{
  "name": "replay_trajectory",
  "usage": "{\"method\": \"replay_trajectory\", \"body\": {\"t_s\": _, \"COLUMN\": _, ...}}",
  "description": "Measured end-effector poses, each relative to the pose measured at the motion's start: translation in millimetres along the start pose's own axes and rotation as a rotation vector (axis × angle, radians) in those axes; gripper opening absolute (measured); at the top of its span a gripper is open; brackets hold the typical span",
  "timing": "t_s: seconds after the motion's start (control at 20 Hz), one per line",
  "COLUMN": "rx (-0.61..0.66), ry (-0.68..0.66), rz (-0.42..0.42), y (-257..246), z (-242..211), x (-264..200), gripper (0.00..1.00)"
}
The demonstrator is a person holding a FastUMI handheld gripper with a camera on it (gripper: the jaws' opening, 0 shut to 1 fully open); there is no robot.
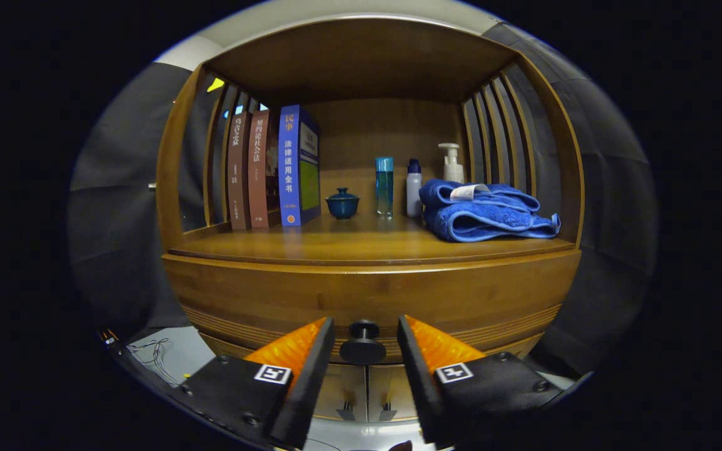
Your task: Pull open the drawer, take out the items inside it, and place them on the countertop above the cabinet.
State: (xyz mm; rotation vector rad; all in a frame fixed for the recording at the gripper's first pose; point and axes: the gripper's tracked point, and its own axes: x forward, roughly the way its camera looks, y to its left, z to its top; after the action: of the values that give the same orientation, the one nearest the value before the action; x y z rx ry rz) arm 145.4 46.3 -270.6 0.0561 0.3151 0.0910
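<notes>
A wooden cabinet stands right in front of me, its drawer front (370,294) closed. The round dark knob (363,341) of the drawer sits between my two fingers. My gripper (366,332) is open, with a small gap on each side of the knob, and neither finger presses on it. The drawer's contents are hidden. Above the drawer runs the wooden countertop (361,244), inside an open shelf bay.
On the countertop stand three books (273,166) at the left, a small blue lidded cup (342,203), a tall blue bottle (384,186), a white bottle (413,188), a pump bottle (452,164) and a folded blue towel (486,212) at the right. Bare wood lies along the counter's front.
</notes>
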Motion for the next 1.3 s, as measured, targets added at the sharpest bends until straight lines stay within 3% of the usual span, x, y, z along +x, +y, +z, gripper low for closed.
{"method": "replay_trajectory", "body": {"t_s": 0.1, "rx": 0.012, "ry": 0.023, "rz": 0.001, "y": 1.2, "z": -7.8, "x": 6.3, "gripper": 0.61}}
{"method": "replay_trajectory", "body": {"t_s": 0.3, "rx": 0.011, "ry": 0.057, "rz": 0.0, "y": 2.1, "z": -16.4, "x": 1.8, "gripper": 0.61}}
{"method": "replay_trajectory", "body": {"t_s": 0.4, "rx": 0.008, "ry": 0.056, "rz": 0.002, "y": 1.5, "z": -19.4, "x": 9.9, "gripper": 0.49}}
{"method": "replay_trajectory", "body": {"t_s": 0.7, "rx": -0.015, "ry": 0.068, "rz": 0.003, "y": 2.0, "z": -19.9, "x": 8.3, "gripper": 0.34}}
{"method": "replay_trajectory", "body": {"t_s": 0.9, "rx": 0.011, "ry": 0.075, "rz": -0.004, "y": 3.2, "z": -21.7, "x": -8.6, "gripper": 0.34}}
{"method": "replay_trajectory", "body": {"t_s": 1.3, "rx": 0.053, "ry": 0.05, "rz": 0.001, "y": 4.6, "z": -32.2, "x": -84.7, "gripper": 0.34}}
